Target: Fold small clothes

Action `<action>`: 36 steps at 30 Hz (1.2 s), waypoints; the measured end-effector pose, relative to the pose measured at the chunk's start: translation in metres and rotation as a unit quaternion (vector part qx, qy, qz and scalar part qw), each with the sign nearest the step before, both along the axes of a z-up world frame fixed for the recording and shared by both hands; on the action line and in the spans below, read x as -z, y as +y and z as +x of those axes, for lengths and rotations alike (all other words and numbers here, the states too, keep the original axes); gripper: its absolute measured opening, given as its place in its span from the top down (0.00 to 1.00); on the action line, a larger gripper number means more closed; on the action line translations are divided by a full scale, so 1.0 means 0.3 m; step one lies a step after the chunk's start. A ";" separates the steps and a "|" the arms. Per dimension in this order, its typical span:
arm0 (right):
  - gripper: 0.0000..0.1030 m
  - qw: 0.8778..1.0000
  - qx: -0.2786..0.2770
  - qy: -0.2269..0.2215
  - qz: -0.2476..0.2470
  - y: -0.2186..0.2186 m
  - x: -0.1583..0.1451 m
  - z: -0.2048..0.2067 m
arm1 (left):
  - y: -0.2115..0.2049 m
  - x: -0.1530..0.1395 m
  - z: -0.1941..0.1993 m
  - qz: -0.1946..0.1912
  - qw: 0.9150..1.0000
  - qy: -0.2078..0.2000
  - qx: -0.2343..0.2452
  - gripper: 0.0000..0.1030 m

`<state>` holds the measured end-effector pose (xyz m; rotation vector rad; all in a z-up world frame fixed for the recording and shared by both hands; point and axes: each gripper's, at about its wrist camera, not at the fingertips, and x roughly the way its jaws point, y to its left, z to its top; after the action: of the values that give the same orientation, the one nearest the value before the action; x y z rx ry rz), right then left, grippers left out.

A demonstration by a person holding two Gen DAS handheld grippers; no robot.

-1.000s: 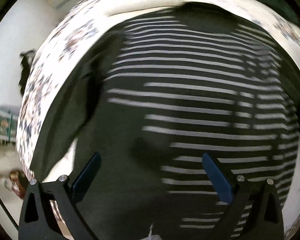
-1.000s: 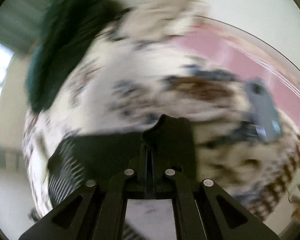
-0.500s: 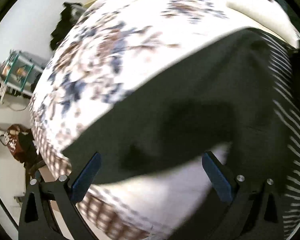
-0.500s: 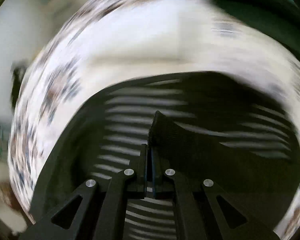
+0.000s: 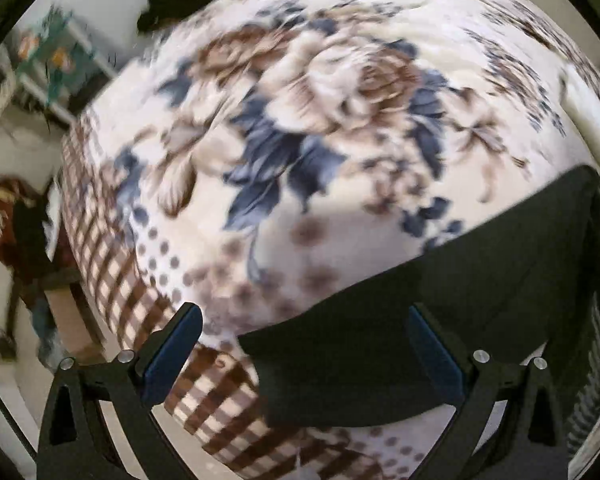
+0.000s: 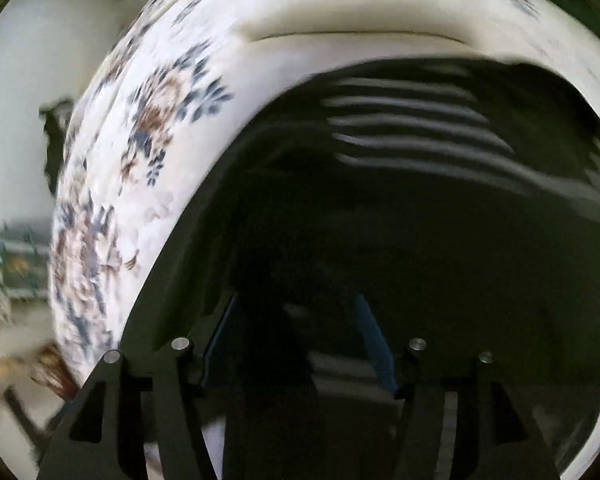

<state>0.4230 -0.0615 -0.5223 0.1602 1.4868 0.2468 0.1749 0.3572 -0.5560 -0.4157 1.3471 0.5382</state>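
Note:
A dark garment with white stripes (image 6: 400, 208) lies on a floral bedspread (image 5: 320, 100). In the left wrist view its plain dark edge (image 5: 440, 300) fills the lower right. My left gripper (image 5: 304, 344) is open and empty, with the garment's corner lying between its blue-padded fingers (image 5: 172, 352). My right gripper (image 6: 296, 340) is open close above the dark cloth, with its fingers (image 6: 374, 340) apart and nothing held. The right wrist view is blurred.
The bed's checkered border (image 5: 100, 248) and edge drop off at the left to the floor. A green shelf rack (image 5: 56, 64) stands by the wall. A white pillow or fold (image 6: 360, 16) lies beyond the garment.
My right gripper was shut on a fold of the dark garment and has opened, letting it go. My left gripper has swung left off the stripes toward the garment's edge and the bed's border.

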 end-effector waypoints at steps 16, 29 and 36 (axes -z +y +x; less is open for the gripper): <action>0.40 0.988 0.122 0.074 -0.059 -0.332 0.059 -0.282 | 0.083 -0.075 0.039 -0.006 0.997 -0.071 0.002 0.98; 0.40 0.993 0.110 0.020 -0.047 -0.104 0.061 -0.154 | 0.383 -0.055 0.392 -0.025 0.994 -0.103 -0.037 0.93; 0.40 0.997 0.062 -0.009 -0.048 0.238 0.122 0.078 | 0.360 -0.012 0.364 -0.013 0.994 -0.082 -0.075 0.39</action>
<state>0.4465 0.0100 -0.5589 0.1710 1.4619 0.0764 0.2842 0.4651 -0.5525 -0.5738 1.1706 0.5986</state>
